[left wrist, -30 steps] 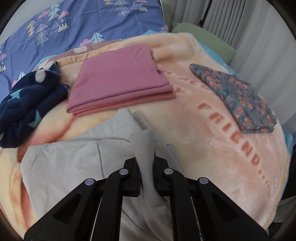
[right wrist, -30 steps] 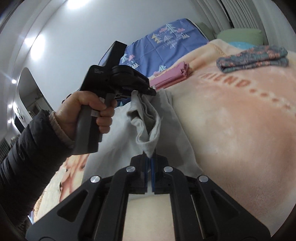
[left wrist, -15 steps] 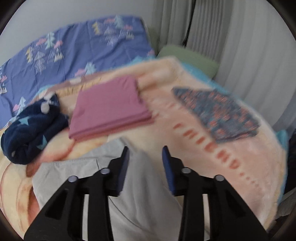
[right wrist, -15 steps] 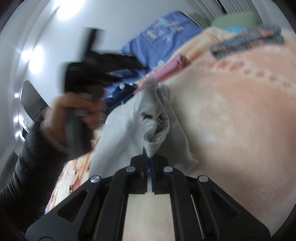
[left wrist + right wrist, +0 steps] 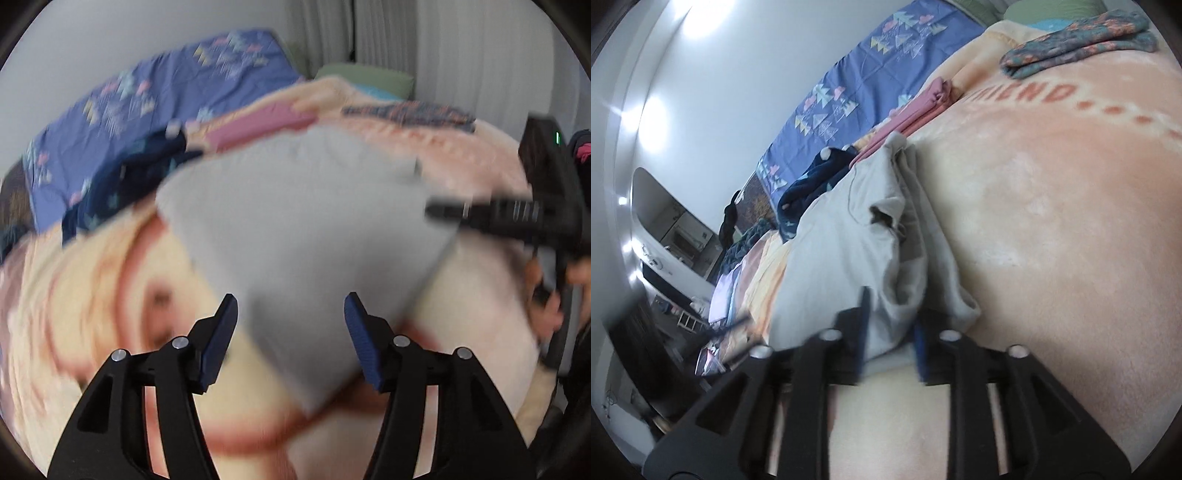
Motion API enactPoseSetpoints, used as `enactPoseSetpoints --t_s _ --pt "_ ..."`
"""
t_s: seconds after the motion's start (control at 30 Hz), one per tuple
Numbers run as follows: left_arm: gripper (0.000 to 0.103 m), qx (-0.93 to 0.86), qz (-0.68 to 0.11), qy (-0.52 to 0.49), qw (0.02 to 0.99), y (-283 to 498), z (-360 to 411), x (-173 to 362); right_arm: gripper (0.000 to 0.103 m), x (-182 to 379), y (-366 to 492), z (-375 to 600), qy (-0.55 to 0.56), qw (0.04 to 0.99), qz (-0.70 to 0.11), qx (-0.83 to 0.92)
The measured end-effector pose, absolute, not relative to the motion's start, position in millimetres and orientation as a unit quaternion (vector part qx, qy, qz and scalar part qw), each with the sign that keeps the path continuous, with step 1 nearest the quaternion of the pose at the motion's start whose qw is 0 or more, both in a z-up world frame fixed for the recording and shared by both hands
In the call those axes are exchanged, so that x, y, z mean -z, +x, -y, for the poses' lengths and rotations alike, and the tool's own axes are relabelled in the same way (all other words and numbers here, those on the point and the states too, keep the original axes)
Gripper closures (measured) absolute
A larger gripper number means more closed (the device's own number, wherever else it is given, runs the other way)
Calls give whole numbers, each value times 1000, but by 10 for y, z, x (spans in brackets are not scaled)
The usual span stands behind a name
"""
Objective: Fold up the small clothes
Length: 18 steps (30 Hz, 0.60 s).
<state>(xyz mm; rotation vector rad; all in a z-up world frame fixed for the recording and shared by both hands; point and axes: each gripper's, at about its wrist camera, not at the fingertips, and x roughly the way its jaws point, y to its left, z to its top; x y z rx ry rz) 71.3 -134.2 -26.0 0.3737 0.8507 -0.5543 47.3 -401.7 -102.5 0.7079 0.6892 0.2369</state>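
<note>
A light grey garment [image 5: 306, 236] lies on the peach blanket [image 5: 110, 295], blurred in the left wrist view. My left gripper [image 5: 290, 332] is open and empty, its blue pads apart above the garment's near end. My right gripper [image 5: 890, 328] is open, its jaws astride the garment's bunched near edge [image 5: 860, 258]. The right gripper also shows at the right of the left wrist view [image 5: 517, 218], at the garment's right edge.
A folded pink garment [image 5: 923, 107], a dark blue starred fleece [image 5: 809, 192] and a folded patterned cloth [image 5: 1078, 48] lie further back on the blanket. A purple tree-print sheet [image 5: 871, 81] lies against the wall. A green pillow [image 5: 365, 75] sits at the head.
Both grippers have let go of the grey garment and opened. The left gripper has pulled back and swung left; the garment has dropped onto the blanket.
</note>
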Motion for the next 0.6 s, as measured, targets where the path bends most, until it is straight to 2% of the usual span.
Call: enactPoseSetpoints --t_s 0.03,0.07,0.1,0.2,0.27,0.37,0.47,0.5,0.53,0.57,0.6 --pt "42 257 -419 161 856 704 1256 330 78 1011 520 4001 334 873 -335 -116" --pt "42 250 -427 146 857 705 1169 368 93 990 566 3982 325 876 -339 -111" --pt "42 240 -432 132 859 714 1102 395 100 956 581 3975 316 880 -338 -105" --pt "41 239 -436 86 863 693 968 378 100 734 433 3997 323 890 -300 -117" --pt "35 244 -429 89 865 649 958 376 100 627 353 3960 290 907 -290 -97" --pt "34 237 -434 101 863 642 964 444 99 831 427 3970 265 903 -332 -64" --pt "34 238 -433 89 865 619 931 445 97 1109 481 4058 303 875 -373 -66" --pt "34 239 -430 87 866 600 918 433 91 1088 460 4080 308 875 -368 -68" --pt "35 242 -427 82 867 607 906 408 83 1020 429 4100 303 881 -358 -63" --pt "38 247 -423 75 868 613 890 374 83 953 389 4104 290 890 -348 -51" --pt "52 253 -416 65 871 629 875 332 83 869 327 4096 272 901 -336 -35"
